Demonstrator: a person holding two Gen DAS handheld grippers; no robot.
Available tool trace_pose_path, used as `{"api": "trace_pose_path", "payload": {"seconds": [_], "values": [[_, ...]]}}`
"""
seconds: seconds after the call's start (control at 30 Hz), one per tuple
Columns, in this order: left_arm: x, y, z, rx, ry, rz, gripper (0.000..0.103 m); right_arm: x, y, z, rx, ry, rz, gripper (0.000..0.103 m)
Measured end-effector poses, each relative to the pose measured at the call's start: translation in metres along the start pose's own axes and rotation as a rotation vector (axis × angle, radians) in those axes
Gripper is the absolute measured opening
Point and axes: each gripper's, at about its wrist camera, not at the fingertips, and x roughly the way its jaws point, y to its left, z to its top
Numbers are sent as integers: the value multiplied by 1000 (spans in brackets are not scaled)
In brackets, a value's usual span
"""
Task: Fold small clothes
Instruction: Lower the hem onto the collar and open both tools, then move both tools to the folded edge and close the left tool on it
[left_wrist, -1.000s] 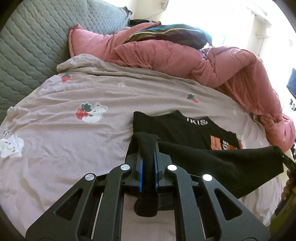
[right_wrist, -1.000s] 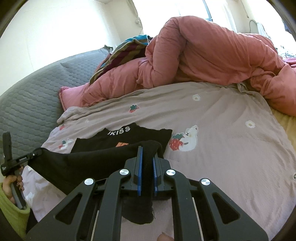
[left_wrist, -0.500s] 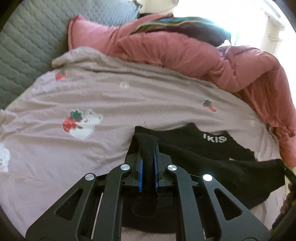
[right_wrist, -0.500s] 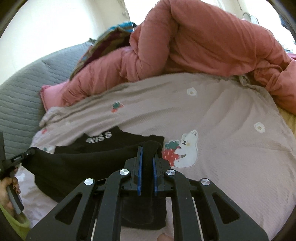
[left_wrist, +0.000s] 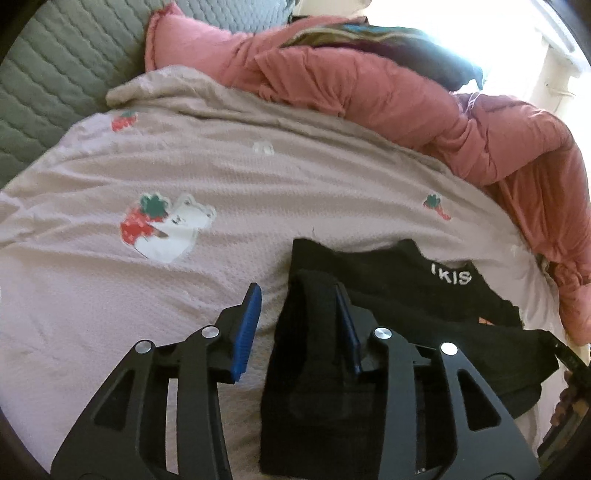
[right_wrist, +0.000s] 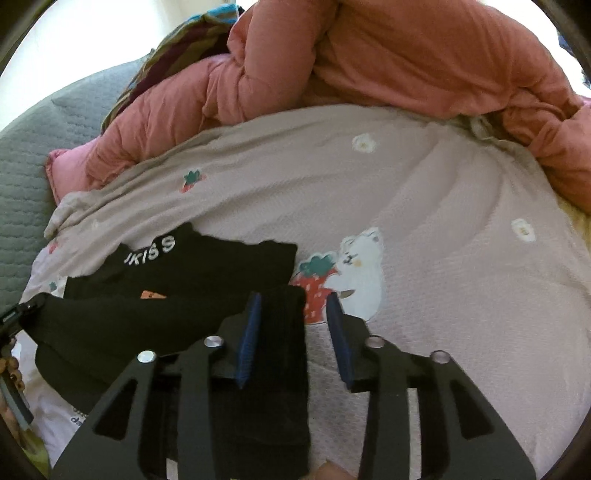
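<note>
the left gripper (left_wrist: 298, 295), black with blue ribbed pads, has just been opening and its jaws now stand spread. a corner of the small black knit garment with white lettering (left_wrist: 388, 295) lies between them, leaning on the right-hand pad while the other pad stands clear of it, so nothing is pinched. the right gripper (right_wrist: 293, 304), of the same black and blue make, has likewise just been opening. the opposite corner of the garment sits against its left-hand pad, with a gap to the other pad. between the two tools the black cloth sags in a folded band, its upper layer laid over the lettered part just ahead of both tips. under and around everything spreads the pale lilac textured bedsheet printed with bears and strawberries (left_wrist: 184, 177). one bear print lies just ahead of the right gripper's tips. well beyond, a bunched salmon-pink quilted duvet (right_wrist: 406, 62) is heaped along the far side, with a grey quilted headboard (left_wrist: 55, 74) off to the left.
</note>
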Motion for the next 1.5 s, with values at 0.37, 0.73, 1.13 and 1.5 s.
{"api": "trace_pose_path", "payload": {"seconds": [0.37,0.73,1.13,1.5], "values": [[-65,-22,-18,144,-102,-26,53,-68,50,-45,-252,-61,92,35],[-40,-75,-81,398,58,-40,45,-54,84,-85,-347,52,134,27],[-11,-63,-82,409,110,24,45,-7,90,-83,-373,126,26,26],[6,-65,-48,334,63,-38,45,9,92,-31,-351,59,31,26]]}}
